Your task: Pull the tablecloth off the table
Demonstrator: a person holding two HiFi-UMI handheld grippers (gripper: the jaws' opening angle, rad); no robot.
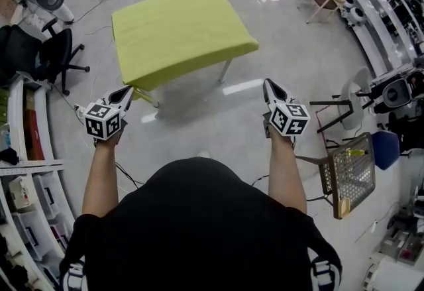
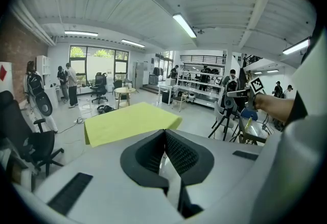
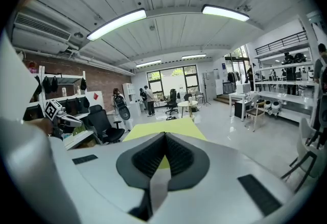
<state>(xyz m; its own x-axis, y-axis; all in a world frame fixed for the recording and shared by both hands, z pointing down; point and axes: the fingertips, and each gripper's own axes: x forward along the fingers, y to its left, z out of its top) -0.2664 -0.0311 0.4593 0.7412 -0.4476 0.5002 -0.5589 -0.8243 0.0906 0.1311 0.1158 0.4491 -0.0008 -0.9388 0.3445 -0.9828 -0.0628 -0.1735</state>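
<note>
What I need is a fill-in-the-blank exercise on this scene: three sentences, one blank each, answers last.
The jaws of the left hand-held gripper and the right hand-held gripper are both ___.
The yellow-green tablecloth lies on the table, touched by ___ gripper.
The wire-mesh chair stands on the person's ___ side.
Missing words: shut; neither; right.

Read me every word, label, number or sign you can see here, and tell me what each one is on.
No words or numbers can be read anywhere.
Left cube, right cube: black-and-white square markers, no letters.
Red diamond on a white panel: a sign without text.
Tablecloth: plain, no print.
Shelf items: too small to read.
</note>
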